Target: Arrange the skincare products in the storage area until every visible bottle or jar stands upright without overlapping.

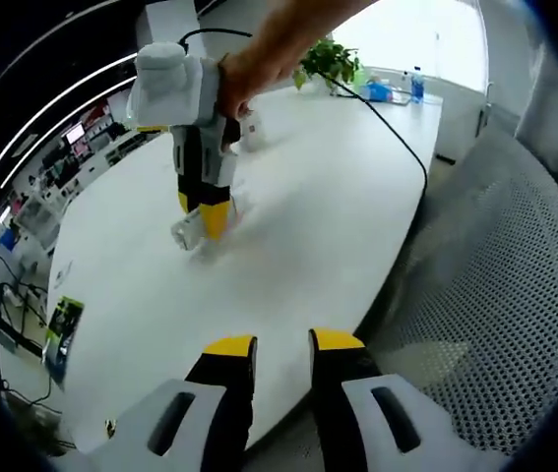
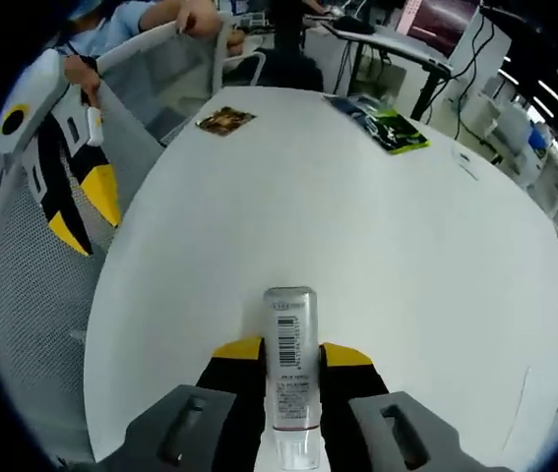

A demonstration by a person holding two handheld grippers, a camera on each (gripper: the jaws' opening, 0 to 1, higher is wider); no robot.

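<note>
In the left gripper view, the left gripper [image 1: 283, 344] hangs over the near edge of the white table [image 1: 308, 216], its yellow-tipped jaws a small gap apart with nothing between them. Farther across the table the right gripper [image 1: 205, 218], held by a hand [image 1: 244, 74], points down at the tabletop with a small pale tube [image 1: 188, 231] caught at its tips. Another small white container [image 1: 252, 131] stands just behind it. A potted plant [image 1: 328, 61] and some bottles [image 1: 411, 84] sit at the far end, well apart, and a grey mesh chair [image 1: 495, 285] stands just beside the table edge. In the right gripper view, the right gripper [image 2: 288, 352] is closed around the tube [image 2: 290, 364], a slim white plastic one with a barcode label, gripped across its body with its silvery end sticking forward over the table [image 2: 357, 226]. It looks light, smooth and somewhat squeezable, so a firm mid-body hold seems wise; it could slip or topple when stood on its narrow end. The tabletop is flat, glossy and hard. The left gripper [image 2: 82, 211] shows at the left over the chair [image 2: 32, 324]; flat packets [image 2: 224, 120] [image 2: 387, 128] lie at the far edge, with office desks beyond.
</note>
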